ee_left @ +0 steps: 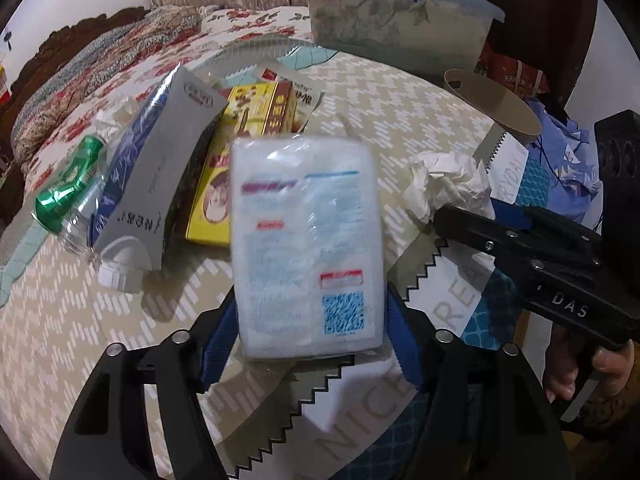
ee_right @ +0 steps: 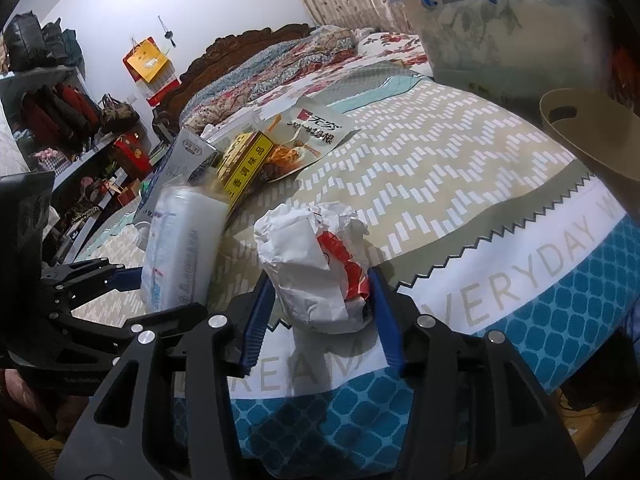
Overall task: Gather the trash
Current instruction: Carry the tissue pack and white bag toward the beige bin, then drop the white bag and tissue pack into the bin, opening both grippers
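Left wrist view close above the tissue pack (ee_left: pixel 308 248), angled steeply down, right wrist view lower, shallower beside the crumpled wrapper (ee_right: pixel 316 268), both sharing the tablecloth (ee_right: pixel 440 184).

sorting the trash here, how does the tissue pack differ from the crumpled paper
The tissue pack is a flat, smooth rectangle in clear plastic with blue and red print; the crumpled paper is a wrinkled white wad with a red-orange patch. The pack sits between the left jaws, the paper between the right. Both are mostly white.

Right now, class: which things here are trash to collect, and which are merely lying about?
Trash:
tissue pack
crumpled wrapper
yellow box
crushed green-labelled bottle
snack pouch

Lying about:
lidded tub
tan bin
quilt
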The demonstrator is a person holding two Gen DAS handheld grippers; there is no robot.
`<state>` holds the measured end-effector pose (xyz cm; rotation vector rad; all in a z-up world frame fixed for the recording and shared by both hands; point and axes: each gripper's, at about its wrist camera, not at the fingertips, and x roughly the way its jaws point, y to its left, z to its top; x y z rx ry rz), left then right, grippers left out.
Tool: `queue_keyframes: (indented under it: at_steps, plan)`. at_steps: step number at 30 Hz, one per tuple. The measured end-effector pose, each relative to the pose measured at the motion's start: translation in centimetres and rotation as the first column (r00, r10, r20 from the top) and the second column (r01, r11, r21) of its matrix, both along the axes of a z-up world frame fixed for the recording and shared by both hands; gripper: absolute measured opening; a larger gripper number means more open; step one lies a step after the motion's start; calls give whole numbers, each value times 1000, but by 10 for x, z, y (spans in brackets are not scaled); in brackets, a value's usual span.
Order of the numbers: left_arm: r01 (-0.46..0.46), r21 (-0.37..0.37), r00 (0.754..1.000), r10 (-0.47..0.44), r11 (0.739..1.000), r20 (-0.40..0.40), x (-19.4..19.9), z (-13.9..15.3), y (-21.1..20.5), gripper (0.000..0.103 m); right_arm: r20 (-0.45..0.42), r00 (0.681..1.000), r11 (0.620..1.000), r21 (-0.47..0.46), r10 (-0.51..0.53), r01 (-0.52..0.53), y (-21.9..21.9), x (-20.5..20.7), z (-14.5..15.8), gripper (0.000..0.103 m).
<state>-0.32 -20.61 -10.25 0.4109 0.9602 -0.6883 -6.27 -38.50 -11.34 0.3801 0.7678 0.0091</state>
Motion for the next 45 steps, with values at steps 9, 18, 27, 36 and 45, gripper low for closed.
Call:
queue_keyframes:
  at_steps: [9,18,27,36,45]
  plan:
    - [-7,-32,999,6,999,-36,0,-3,11,68,-1,1000,1000,-28,10,-10,4,-2,0,60]
    - [23,-38,999,-21,999,40,-10,10,8,69,24,1000,999,-42,-10,11,-1,-7,5,63]
    - [52,-8,997,-51,999,56,-11,4,-1,58,26,1000,998,-68,15,-13,3,-7,0,39]
    - [206,-70,976,-200,976,82,-2,39,-67,58,146,974,981,-52,-176,185,-66,-16,15,38]
    - [452,-139,892,-444,881,86,16,60,-238,59,149,851,863,36,-503,503,-213,-37,21,39]
